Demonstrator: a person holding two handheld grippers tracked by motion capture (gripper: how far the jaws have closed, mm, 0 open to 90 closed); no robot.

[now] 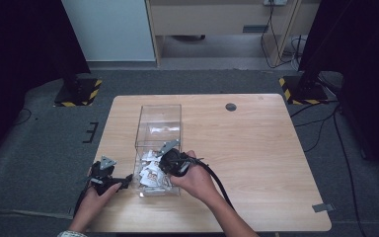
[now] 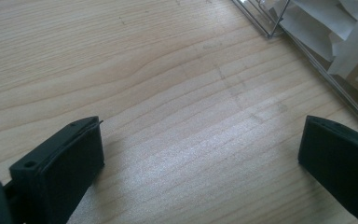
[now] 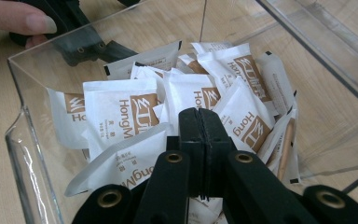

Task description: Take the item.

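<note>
A clear plastic box (image 1: pixel 160 106) lies on the wooden table (image 1: pixel 256 148), its near end heaped with white and brown sachets (image 1: pixel 152 174). My right gripper (image 1: pixel 170 161) reaches into that end. In the right gripper view its jaws (image 3: pixel 199 116) are pressed together just above the sachets (image 3: pixel 116 109), with nothing visible between the tips. My left gripper (image 1: pixel 127 180) rests on the table left of the box. In its own view the left gripper (image 2: pixel 200 154) is wide open over bare wood, with the box wall (image 2: pixel 307 51) at the upper right.
The far half of the box holds a few loose sachets (image 1: pixel 160 129). A round cable hole (image 1: pixel 231 106) sits near the table's far edge. Through the box wall I see the left gripper (image 3: pixel 81 46) and a finger (image 3: pixel 23 18) of the left hand. Carpet surrounds the table.
</note>
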